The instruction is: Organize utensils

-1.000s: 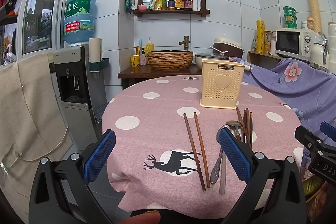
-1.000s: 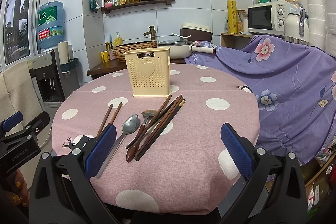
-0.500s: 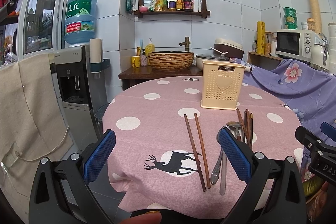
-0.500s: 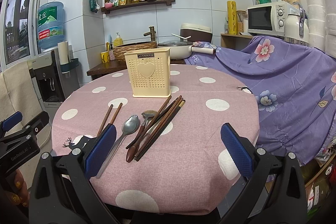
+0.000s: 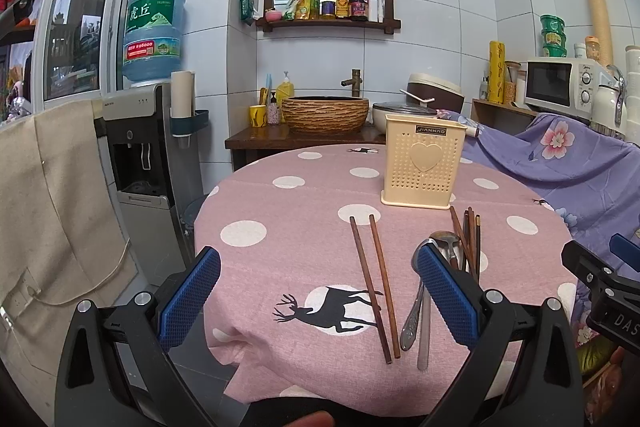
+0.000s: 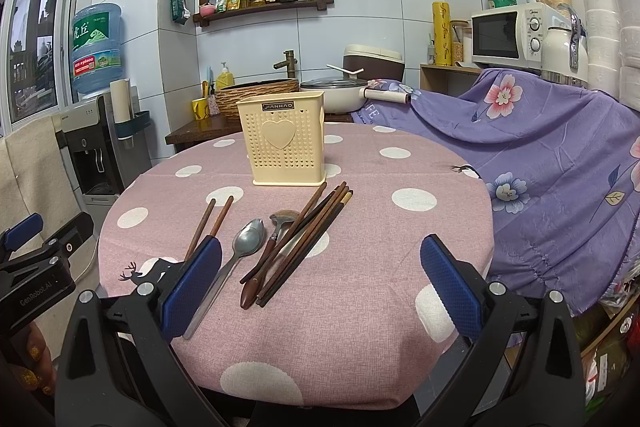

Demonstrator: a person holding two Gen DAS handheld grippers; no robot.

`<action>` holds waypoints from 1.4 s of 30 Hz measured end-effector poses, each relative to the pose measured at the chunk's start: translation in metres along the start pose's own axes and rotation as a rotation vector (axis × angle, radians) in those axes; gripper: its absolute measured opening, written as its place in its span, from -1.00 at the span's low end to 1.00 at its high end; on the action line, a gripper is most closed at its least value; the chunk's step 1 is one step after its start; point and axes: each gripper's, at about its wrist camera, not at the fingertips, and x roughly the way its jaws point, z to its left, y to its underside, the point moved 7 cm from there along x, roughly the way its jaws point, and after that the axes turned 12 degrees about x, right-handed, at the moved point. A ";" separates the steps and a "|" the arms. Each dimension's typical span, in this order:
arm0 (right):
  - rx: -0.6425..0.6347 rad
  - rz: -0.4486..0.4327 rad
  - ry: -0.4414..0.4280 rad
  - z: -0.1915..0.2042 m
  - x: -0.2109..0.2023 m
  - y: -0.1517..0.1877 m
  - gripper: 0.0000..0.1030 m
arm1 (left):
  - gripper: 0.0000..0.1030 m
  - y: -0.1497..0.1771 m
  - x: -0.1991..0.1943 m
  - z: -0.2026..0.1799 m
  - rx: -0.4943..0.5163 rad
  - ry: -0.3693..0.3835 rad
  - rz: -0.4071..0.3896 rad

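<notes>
pink dotted table point(image 6: 360, 327) holds loose chopsticks point(image 6: 304, 243) and spoons point(image 6: 248, 239) before the empty holder point(image 6: 286, 147); both grippers point(image 5: 316, 299) point(image 6: 320, 287) gape empty, so pinch one utensil mid-shaft and drop it upright.

The tablecloth point(image 6: 360, 327) is pink with white dots and a black deer print point(image 5: 332, 303). The utensil holder point(image 6: 282, 147) is cream. Chopsticks point(image 5: 374, 283) are reddish brown, the spoon point(image 6: 248, 241) silver, the draped cloth point(image 6: 560, 155) purple floral.
</notes>
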 end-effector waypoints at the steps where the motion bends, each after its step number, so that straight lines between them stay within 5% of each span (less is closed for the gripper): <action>1: 0.000 0.000 0.000 0.000 0.000 0.000 0.91 | 0.89 0.000 0.000 0.000 0.000 0.000 0.000; 42: 0.001 0.002 0.000 0.000 0.000 0.000 0.91 | 0.89 0.004 0.002 -0.004 -0.003 0.003 0.000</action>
